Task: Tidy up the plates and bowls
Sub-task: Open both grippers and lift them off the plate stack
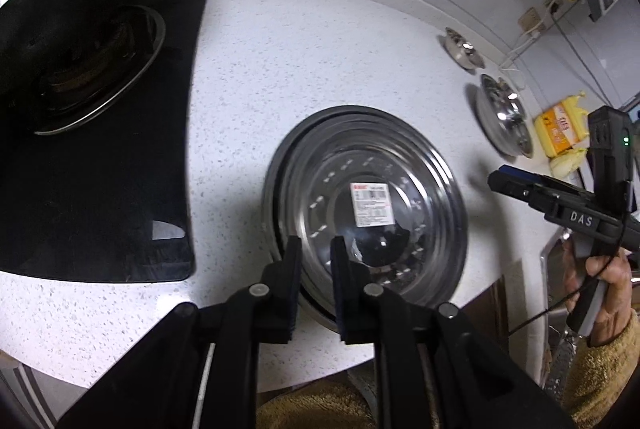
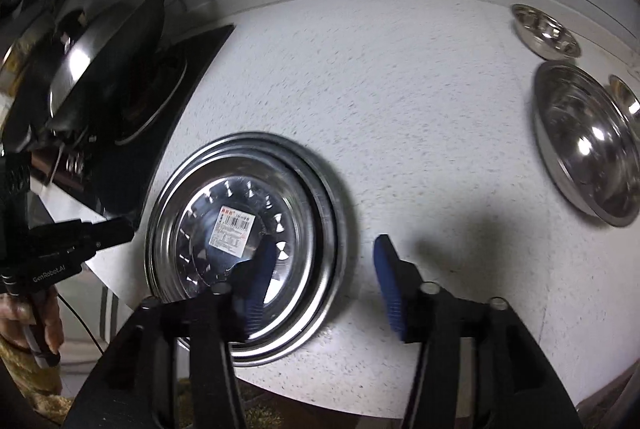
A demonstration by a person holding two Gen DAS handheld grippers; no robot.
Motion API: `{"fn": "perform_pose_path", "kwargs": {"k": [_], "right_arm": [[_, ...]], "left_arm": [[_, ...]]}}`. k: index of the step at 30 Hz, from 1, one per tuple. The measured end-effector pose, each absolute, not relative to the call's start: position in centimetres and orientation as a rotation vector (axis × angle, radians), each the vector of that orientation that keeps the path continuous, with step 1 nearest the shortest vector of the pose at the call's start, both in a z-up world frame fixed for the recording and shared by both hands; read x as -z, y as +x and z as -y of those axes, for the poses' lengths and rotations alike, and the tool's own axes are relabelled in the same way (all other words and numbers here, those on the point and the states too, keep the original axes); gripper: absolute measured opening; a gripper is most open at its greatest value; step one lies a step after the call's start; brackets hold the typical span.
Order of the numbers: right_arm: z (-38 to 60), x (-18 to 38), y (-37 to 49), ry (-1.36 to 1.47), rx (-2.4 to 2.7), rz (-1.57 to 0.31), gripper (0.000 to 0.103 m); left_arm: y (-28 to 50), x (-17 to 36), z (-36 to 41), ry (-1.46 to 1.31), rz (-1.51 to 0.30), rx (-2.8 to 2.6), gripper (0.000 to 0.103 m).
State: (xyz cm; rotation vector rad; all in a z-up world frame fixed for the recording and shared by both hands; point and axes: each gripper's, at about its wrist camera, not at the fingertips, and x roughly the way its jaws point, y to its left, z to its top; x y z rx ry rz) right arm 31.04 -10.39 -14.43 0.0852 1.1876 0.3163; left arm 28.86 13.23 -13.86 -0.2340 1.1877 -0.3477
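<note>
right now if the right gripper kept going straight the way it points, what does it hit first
Probably the right-hand rim of the stacked steel plates: the right gripper stands open, one blue pad over the top plate, the other over bare white counter. Depth is unclear, so it could just miss the rim and meet the counter.

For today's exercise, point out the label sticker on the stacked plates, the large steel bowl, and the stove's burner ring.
label sticker point(image 1: 371, 203), left wrist view, sticker's middle.
large steel bowl point(image 2: 588, 145), right wrist view, inner wall.
burner ring point(image 1: 100, 105), left wrist view, metal rim.
</note>
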Motion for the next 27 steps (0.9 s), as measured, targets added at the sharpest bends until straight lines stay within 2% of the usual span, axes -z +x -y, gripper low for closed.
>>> {"fn": "perform_pose_path", "kwargs": {"k": [4, 5, 6, 17, 27], "right_arm": [[12.9, 13.4, 30.3, 0.134, -0.276, -1.154, 0.063], [13.7, 13.2, 30.1, 0.144, -0.267, -1.148, 0.065], [14.5, 12.9, 29.8, 0.155, -0.255, -1.138, 0.066], [22.9, 9.9, 27.5, 0.212, -0.124, -1.073, 0.07], [31.7, 9.1, 29.1, 0.227, -0.044, -1.059, 0.071]], "left_arm": [[28.5, 12.4, -12.9, -0.218, -1.136, 0.366, 0.047], [28.6, 12.2, -12.9, -0.212, -1.133, 0.37, 0.057], [28.6, 12.0, -12.8, -0.208, -1.13, 0.37, 0.061], [29.2, 10.0, -9.4, -0.252, -1.09, 0.414, 0.061], [32.8, 9.2, 0.5, -0.333, -1.109, 0.497, 0.061]]}}
